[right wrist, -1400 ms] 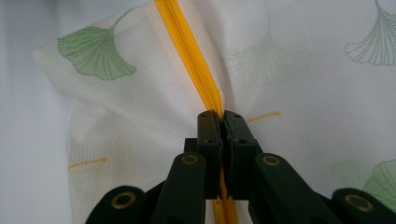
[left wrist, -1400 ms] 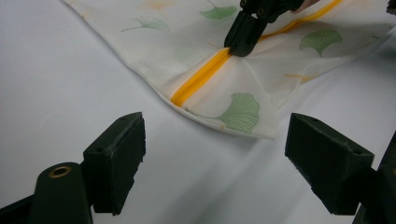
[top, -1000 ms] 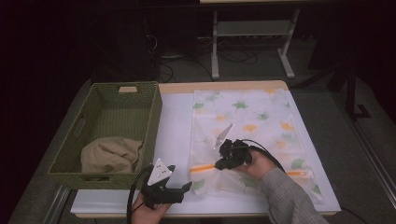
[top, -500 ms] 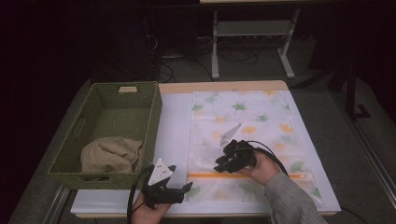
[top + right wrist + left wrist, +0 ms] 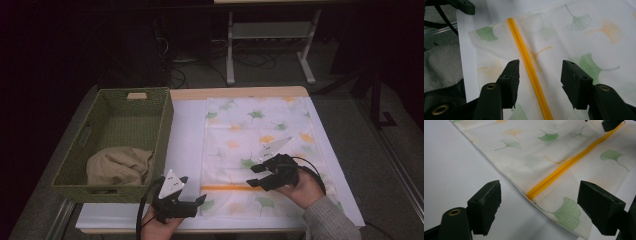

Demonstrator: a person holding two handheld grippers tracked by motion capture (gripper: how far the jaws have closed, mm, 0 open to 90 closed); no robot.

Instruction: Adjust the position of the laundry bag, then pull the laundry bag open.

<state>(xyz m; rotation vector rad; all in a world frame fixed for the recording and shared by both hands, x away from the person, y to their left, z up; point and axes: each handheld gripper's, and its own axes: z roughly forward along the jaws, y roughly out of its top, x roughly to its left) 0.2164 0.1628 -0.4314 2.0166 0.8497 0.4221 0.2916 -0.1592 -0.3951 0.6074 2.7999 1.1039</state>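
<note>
A dim room surrounds a table (image 5: pixel 190 125) covered in white, with a metal stand and cables on the floor behind it. Flat on the right half of the table lies a sheer white mesh bag (image 5: pixel 260 145) printed with green and orange ginkgo leaves, the thing being worked on. A closed orange zipper (image 5: pixel 232 188) crosses it near the person's edge, running roughly from nine to three o'clock.

The right gripper (image 5: pixel 261 175) sits over the bag at about five o'clock from the table's centre, held in a hand in a grey sleeve. Its jaws have just been opening; in the right gripper view they stand apart on either side of the zipper (image 5: pixel 529 67), pressing on nothing, probably lined up to pinch it.

The left gripper (image 5: pixel 192 202) hovers at about seven o'clock, at the bag's near-left corner. Its jaws gape wide and empty, facing the zipper's end (image 5: pixel 530 194), likely to steady that corner.

At nine o'clock stands a green woven basket (image 5: pixel 162 120) holding a bunched beige cloth (image 5: pixel 119 167), probably what goes into the bag.
</note>
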